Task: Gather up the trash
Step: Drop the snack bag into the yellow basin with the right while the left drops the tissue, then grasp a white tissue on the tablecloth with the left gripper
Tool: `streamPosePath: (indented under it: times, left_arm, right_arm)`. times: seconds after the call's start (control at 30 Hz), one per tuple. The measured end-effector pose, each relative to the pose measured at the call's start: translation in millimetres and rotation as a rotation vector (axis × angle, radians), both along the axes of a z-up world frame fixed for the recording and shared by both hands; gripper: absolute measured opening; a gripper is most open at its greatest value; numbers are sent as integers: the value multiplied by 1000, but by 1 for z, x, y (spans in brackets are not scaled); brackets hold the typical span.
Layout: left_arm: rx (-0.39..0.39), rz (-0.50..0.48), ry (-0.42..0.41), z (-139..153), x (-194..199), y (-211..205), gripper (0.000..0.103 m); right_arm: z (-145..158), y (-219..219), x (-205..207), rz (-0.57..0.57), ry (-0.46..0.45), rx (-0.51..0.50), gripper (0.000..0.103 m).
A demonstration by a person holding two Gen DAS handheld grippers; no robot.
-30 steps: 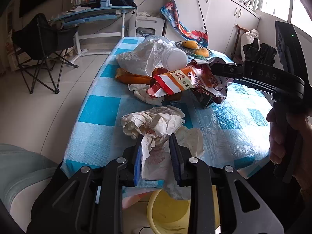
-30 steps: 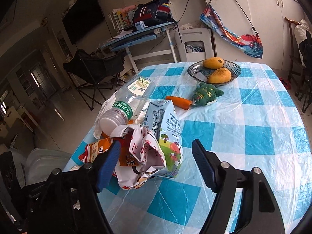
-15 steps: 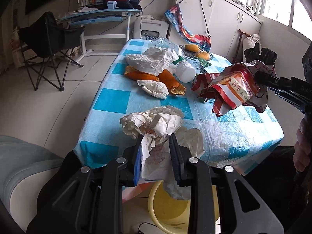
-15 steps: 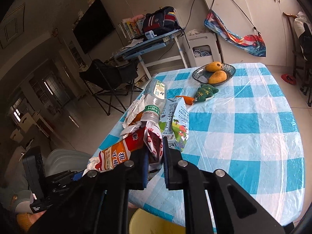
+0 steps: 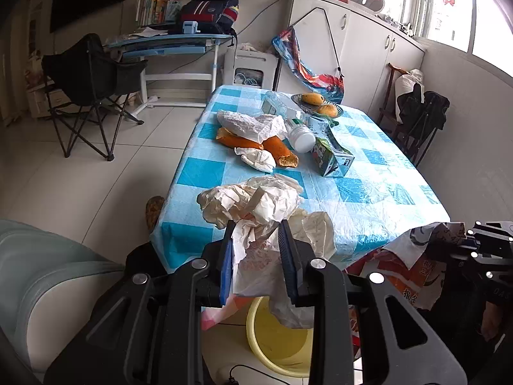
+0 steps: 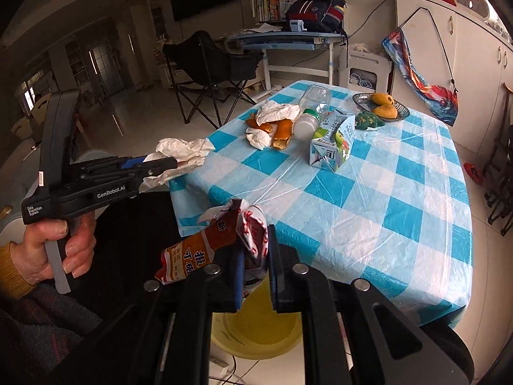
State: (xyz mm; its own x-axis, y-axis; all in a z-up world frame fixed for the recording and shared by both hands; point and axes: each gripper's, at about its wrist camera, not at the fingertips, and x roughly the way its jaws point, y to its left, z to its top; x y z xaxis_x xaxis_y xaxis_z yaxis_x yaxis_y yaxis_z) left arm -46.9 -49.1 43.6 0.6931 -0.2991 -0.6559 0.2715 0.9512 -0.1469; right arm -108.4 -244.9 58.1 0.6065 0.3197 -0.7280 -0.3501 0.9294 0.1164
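Observation:
My left gripper (image 5: 255, 253) is shut on a wad of crumpled white paper and plastic (image 5: 256, 202), held off the table's near corner above a yellow bin (image 5: 275, 337). It also shows in the right wrist view (image 6: 160, 163). My right gripper (image 6: 253, 260) is shut on a red and orange snack wrapper (image 6: 205, 247), held above the yellow bin (image 6: 256, 324). On the table lie orange peels (image 5: 256, 144), white tissues (image 5: 250, 122), a clear plastic bottle (image 5: 295, 128) and a milk carton (image 5: 333, 157).
The blue-checked table (image 6: 368, 192) also bears a plate of mangoes (image 6: 381, 106) and a green toy (image 6: 368, 122). A folding chair (image 5: 89, 80) and a desk (image 5: 166, 41) stand beyond it. A grey seat (image 5: 38, 272) is at my left.
My right gripper closed on the snack wrapper, lifted it off the table and carried it back over the bin. My left gripper pulled back slightly, still holding the paper wad.

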Motion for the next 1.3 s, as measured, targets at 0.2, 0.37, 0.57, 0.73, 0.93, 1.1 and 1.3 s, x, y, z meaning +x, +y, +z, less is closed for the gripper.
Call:
streamPosePath:
  times: [0.2, 0.37, 0.57, 0.73, 0.93, 1.1, 1.3]
  left_arm:
    - [-12, -9, -32, 12, -18, 8, 25]
    - [-18, -9, -42, 16, -30, 13, 25]
    - [-4, -50, -23, 9, -41, 5, 25]
    - [38, -136, 16, -8, -50, -23, 26]
    - [98, -219, 55, -29, -60, -54, 26]
    - [150, -240, 82, -39, -63, -67, 42]
    - [178, -207, 46, -31, -66, -65, 62]
  right_arm:
    - [-42, 21, -7, 3, 101, -91, 19]
    - [-55, 16, -5, -74, 129, -44, 47]
    - [-36, -6, -12, -208, 21, 51, 66]
    - [-27, -29, -16, -323, -30, 131, 70]
    - [-23, -47, -19, -399, -59, 195, 72]
    - [-22, -48, -21, -400, -74, 214, 72]
    - [-23, -49, -23, -402, -82, 224, 73]
